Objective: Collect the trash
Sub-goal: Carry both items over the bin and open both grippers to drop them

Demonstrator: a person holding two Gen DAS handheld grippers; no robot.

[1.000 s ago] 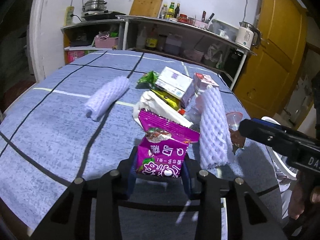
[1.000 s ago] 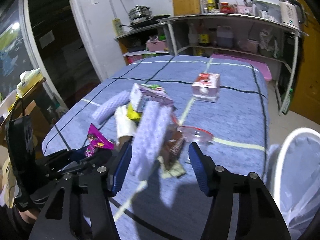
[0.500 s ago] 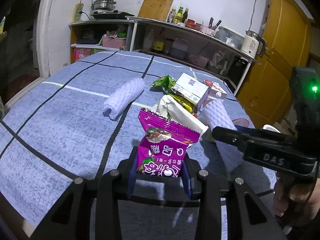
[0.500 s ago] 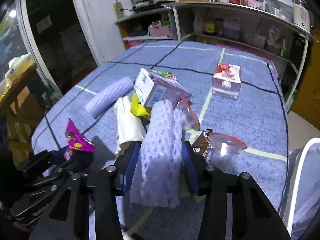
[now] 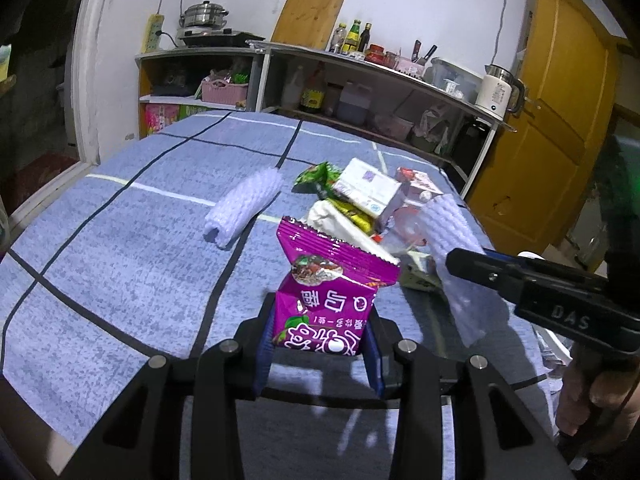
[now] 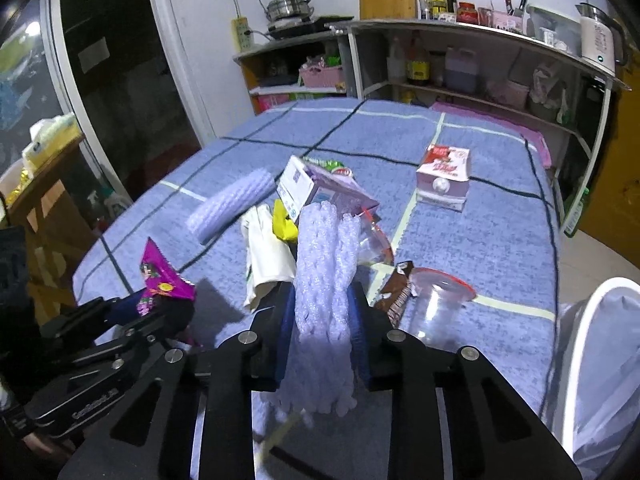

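The left gripper [image 5: 320, 340] was closed on a glossy purple snack packet [image 5: 326, 292], pinching its lower end between the blue-padded fingers so the crinkled foil stood upright above the blue checked tablecloth [image 5: 120, 264]. The right gripper [image 6: 320, 320] was clamped on a white foam fruit net [image 6: 324, 280], a soft knobbly sleeve squeezed narrow between the pads, its loose end hanging below them. Just ahead of the right gripper and to its right stood a clear plastic cup [image 6: 436, 308] with a red rim, touching a brown wrapper [image 6: 398, 292] that lay flat on the cloth. Directly ahead of both tools lay the remaining heap: a limp cream bag [image 6: 266, 256], a yellow wrapper [image 6: 284, 226], a crumpled clear bag [image 6: 374, 240] and, on top, a tilted rectangular white-and-purple carton [image 6: 316, 192] with a green packet [image 5: 316, 178] behind it. Ahead and to the left of the heap, apart from it, a second foam net [image 5: 244, 210] lay rolled into a ribbed tube. Farther ahead and right of the right gripper, a small pink milk carton [image 6: 442, 178] stood alone. At the right gripper's far right, off the table edge, was the white-rimmed trash bin [image 6: 580, 344] lined with a pale bag. Beyond the table stood shelves [image 6: 460, 56] holding bottles, a pot and a kettle.
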